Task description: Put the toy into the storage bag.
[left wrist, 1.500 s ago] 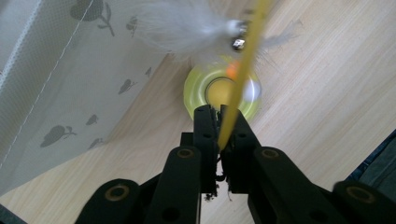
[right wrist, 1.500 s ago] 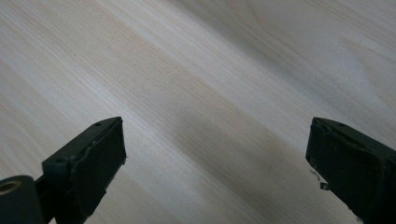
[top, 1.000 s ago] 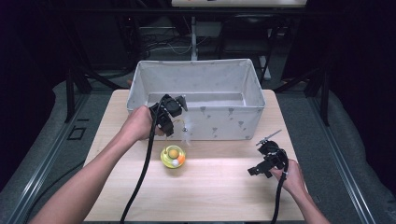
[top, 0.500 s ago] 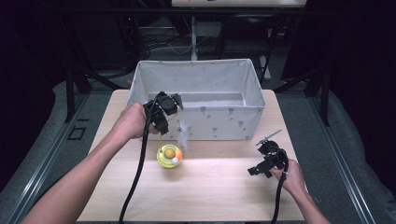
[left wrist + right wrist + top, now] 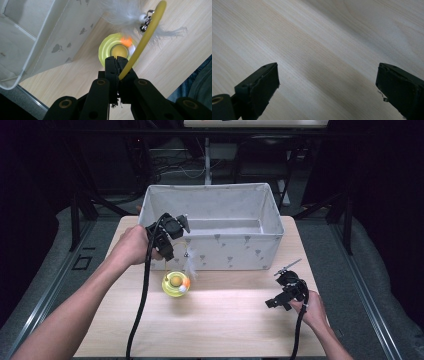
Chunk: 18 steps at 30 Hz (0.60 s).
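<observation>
2 jaws of the left gripper (image 5: 116, 60) pinch the yellow wand (image 5: 146, 37) of a cat toy. Its feather (image 5: 125, 11) and yellow dish (image 5: 175, 284) hang just below, beside the white bin (image 5: 235, 251). The right gripper (image 5: 327, 82) is spread wide over the bare table (image 5: 317, 37), well apart.

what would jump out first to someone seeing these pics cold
The yellow toy, a round base with an orange ball, stands out at the table's left middle, in front of the grey bin. The left gripper is shut on the toy's yellow wand, which carries a white feather. The right gripper hangs open over bare wood.
</observation>
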Each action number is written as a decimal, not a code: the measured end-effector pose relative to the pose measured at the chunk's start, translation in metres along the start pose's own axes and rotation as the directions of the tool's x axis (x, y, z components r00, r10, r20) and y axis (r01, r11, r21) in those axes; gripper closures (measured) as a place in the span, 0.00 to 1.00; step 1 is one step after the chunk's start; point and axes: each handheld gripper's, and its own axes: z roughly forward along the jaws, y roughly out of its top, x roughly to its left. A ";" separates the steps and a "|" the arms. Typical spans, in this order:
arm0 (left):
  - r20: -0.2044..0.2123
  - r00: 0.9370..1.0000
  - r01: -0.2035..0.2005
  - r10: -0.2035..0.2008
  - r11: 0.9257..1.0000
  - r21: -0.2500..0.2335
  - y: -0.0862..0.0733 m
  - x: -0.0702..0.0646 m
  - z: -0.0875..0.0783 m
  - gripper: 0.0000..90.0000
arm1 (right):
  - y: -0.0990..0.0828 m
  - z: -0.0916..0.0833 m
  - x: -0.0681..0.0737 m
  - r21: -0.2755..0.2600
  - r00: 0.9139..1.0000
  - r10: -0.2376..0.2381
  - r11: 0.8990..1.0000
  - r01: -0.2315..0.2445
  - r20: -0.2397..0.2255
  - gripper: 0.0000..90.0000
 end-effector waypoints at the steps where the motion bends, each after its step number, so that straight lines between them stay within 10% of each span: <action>1: 0.000 1.000 -0.002 0.002 1.000 0.002 -0.001 0.001 -0.001 0.98 | 0.000 0.000 0.000 -0.001 1.000 0.000 1.000 0.000 -0.001 0.05; 18: -0.033 0.999 0.019 -0.019 1.000 -0.025 -0.010 0.009 -0.030 0.98 | 0.000 0.000 0.000 -0.001 1.000 0.000 1.000 0.000 0.001 0.05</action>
